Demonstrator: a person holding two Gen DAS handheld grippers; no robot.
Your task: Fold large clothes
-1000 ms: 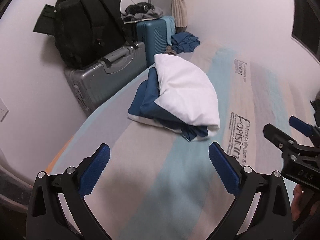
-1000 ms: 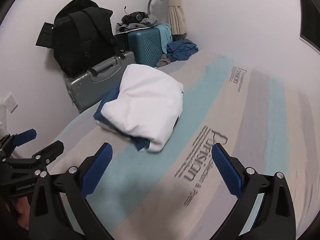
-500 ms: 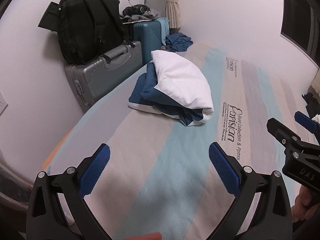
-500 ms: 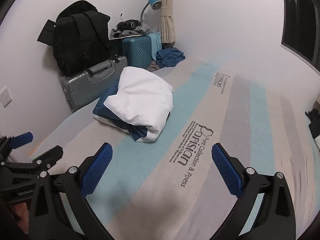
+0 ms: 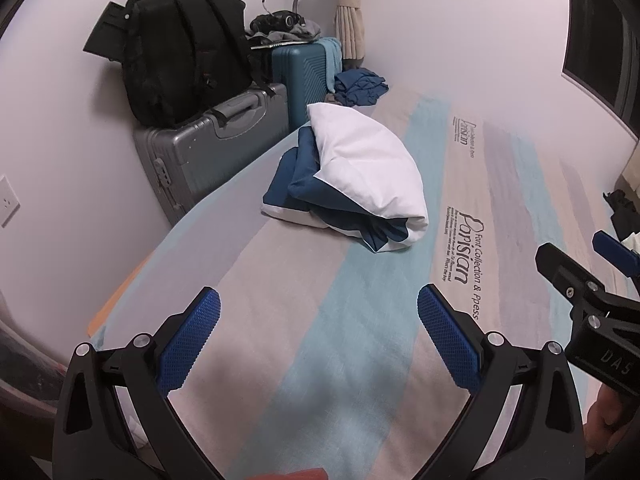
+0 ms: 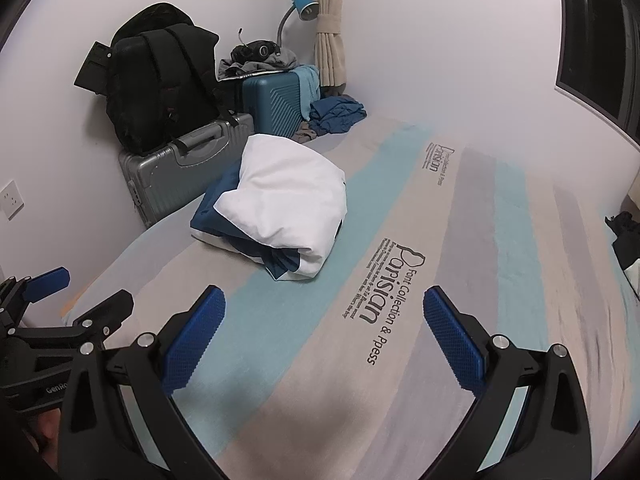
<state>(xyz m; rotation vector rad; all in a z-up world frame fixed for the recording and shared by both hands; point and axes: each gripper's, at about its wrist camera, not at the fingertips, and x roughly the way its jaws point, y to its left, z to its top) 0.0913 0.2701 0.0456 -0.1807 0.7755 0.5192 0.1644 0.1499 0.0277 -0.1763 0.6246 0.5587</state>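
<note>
A folded bundle of white and navy cloth (image 5: 360, 176) lies on the striped bed sheet (image 5: 328, 320), toward its left side; it also shows in the right wrist view (image 6: 280, 212). My left gripper (image 5: 320, 320) is open and empty, well short of the bundle. My right gripper (image 6: 324, 320) is open and empty too, beside the left one. The right gripper shows at the right edge of the left wrist view (image 5: 572, 276); the left gripper shows at the left edge of the right wrist view (image 6: 76, 304).
A grey hard case (image 5: 216, 152) with a black backpack (image 5: 184, 48) on it stands left of the bed, a teal suitcase (image 5: 304, 72) behind. Crumpled blue clothes (image 5: 360, 88) lie at the far corner. Dark items (image 6: 624, 236) sit at the right edge.
Both grippers have drawn back from the bundle and risen, so it looks smaller and farther. Both stay open and empty.
</note>
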